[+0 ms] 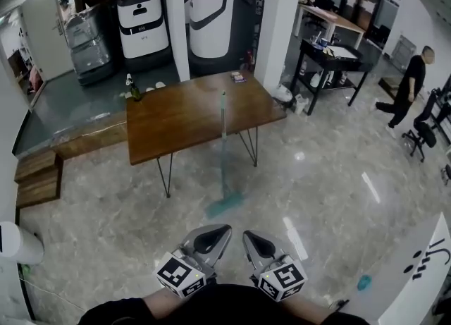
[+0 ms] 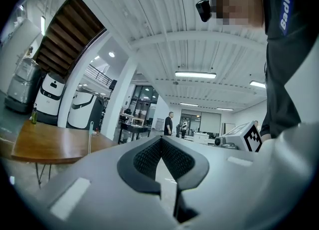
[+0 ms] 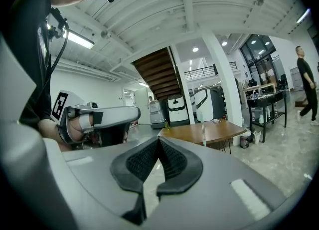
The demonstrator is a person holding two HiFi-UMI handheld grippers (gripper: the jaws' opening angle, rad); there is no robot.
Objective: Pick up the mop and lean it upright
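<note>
The mop stands upright, its thin pale handle (image 1: pixel 223 133) leaning against the front edge of the brown wooden table (image 1: pixel 183 115). Its teal head (image 1: pixel 224 206) rests on the marble floor. My left gripper (image 1: pixel 211 235) and right gripper (image 1: pixel 257 244) hover side by side close to my body, well short of the mop. Both are shut with nothing between the pads. The handle (image 2: pixel 90 141) shows at the table (image 2: pixel 45 144) in the left gripper view, beyond the left gripper (image 2: pixel 161 139). In the right gripper view the handle (image 3: pixel 203 131) rises past the right gripper (image 3: pixel 158 139).
A green bottle (image 1: pixel 132 91) and small items sit on the table's far side. White machines (image 1: pixel 141 24) and a pillar (image 1: pixel 277 20) stand behind it. A black desk (image 1: pixel 331 59), a chair (image 1: pixel 423 133) and a walking person (image 1: pixel 412 80) are at the right. Wooden steps (image 1: pixel 35 175) lie left.
</note>
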